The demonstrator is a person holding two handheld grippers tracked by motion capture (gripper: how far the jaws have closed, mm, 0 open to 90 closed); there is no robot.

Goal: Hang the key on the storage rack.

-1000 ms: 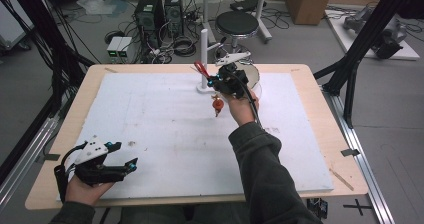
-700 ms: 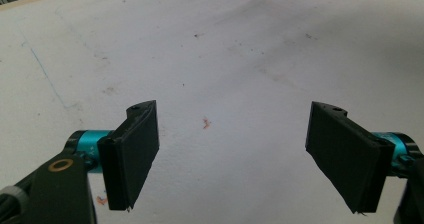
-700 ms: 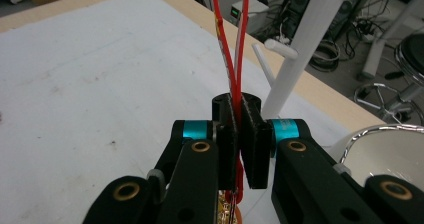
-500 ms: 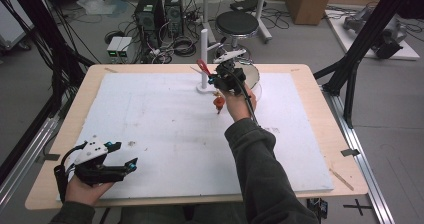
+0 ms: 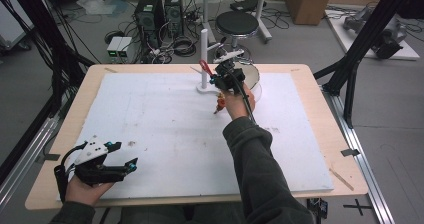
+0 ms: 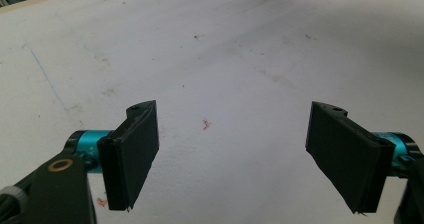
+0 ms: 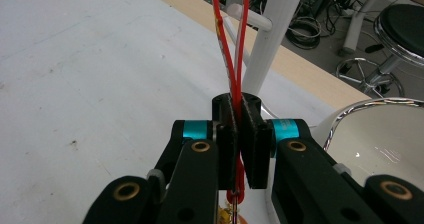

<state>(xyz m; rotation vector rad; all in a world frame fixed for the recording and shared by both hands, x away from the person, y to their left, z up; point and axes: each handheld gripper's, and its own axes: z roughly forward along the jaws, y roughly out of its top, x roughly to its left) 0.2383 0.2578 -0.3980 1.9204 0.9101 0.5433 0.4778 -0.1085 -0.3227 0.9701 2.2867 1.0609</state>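
Red cord point(image 7: 231, 49), a thin doubled loop, is pinched between the closed jaws of the right gripper point(image 7: 239, 134), with a small orange charm point(image 5: 220, 104) dangling below the hand. The loop rises from the jaws toward the short peg point(image 7: 243, 18) on the white stand point(image 5: 203, 59), which sits on its round base near the far edge of the tabletop point(image 5: 320, 114). Holding the cord low and taut leaves the top of the loop free, which looks suited to slipping it over or off that peg; whether it already rests on the peg cannot be told. Just beside the stand and the right hand sits a shiny-rimmed white bowl point(image 7: 380, 134), a likely source or destination for such trinkets. Well apart, at the near left corner, the left gripper point(image 6: 232, 149) hovers over the white mat point(image 6: 225, 64) with its jaws spread wide and nothing between them, apparently parked out of the way while the right hand works alone.
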